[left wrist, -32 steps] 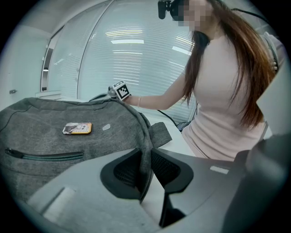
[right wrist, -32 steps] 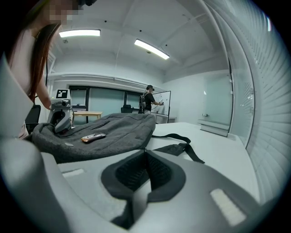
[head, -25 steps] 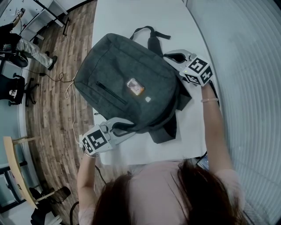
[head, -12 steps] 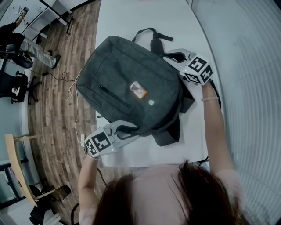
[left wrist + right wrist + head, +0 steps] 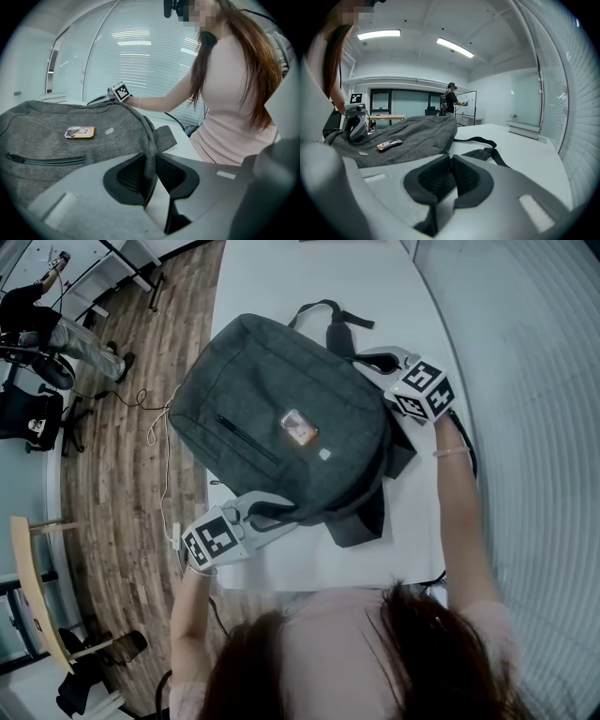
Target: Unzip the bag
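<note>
The bag [image 5: 281, 418] was seen as dark heathered grey, with black straps [image 5: 323, 307] and a small patch [image 5: 298, 427] rimmed in orange, its print perhaps pale but too small to be made out. The counter [image 5: 309, 277] was white and the floor [image 5: 122, 474] brown wood-grain. The left gripper [image 5: 281, 514] and right gripper [image 5: 367, 360] were pale grey with black pads [image 5: 129, 176], each bearing a cube [image 5: 208, 542] patterned in black-and-white squares.

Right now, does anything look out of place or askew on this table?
The backpack lies skewed on the table, with one corner hanging past the table's edge on the person's left, over the floor. The left tool pinches its near edge. Nothing looks spilled or damaged.
</note>
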The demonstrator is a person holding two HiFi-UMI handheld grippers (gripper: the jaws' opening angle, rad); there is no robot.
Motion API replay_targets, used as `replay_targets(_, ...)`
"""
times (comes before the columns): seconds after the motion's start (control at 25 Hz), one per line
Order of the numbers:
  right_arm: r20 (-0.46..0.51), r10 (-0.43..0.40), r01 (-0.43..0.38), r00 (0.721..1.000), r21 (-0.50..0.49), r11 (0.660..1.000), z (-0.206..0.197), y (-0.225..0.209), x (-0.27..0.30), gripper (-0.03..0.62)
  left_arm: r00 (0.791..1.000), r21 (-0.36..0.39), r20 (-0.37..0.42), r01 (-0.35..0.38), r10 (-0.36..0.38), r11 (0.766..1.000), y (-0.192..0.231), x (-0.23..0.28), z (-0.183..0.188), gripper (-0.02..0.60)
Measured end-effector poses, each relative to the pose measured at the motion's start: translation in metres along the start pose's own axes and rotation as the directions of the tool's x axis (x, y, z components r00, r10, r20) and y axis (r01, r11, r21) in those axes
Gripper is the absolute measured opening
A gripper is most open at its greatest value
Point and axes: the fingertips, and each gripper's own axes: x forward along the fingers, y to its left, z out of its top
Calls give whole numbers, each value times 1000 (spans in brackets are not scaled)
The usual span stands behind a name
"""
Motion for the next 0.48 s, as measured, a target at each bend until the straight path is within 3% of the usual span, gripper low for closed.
replay_targets(0.48, 41, -126, 123, 991, 64, 990, 12, -2, -32, 26, 998, -58, 18, -56, 57, 997, 1, -1, 6, 109)
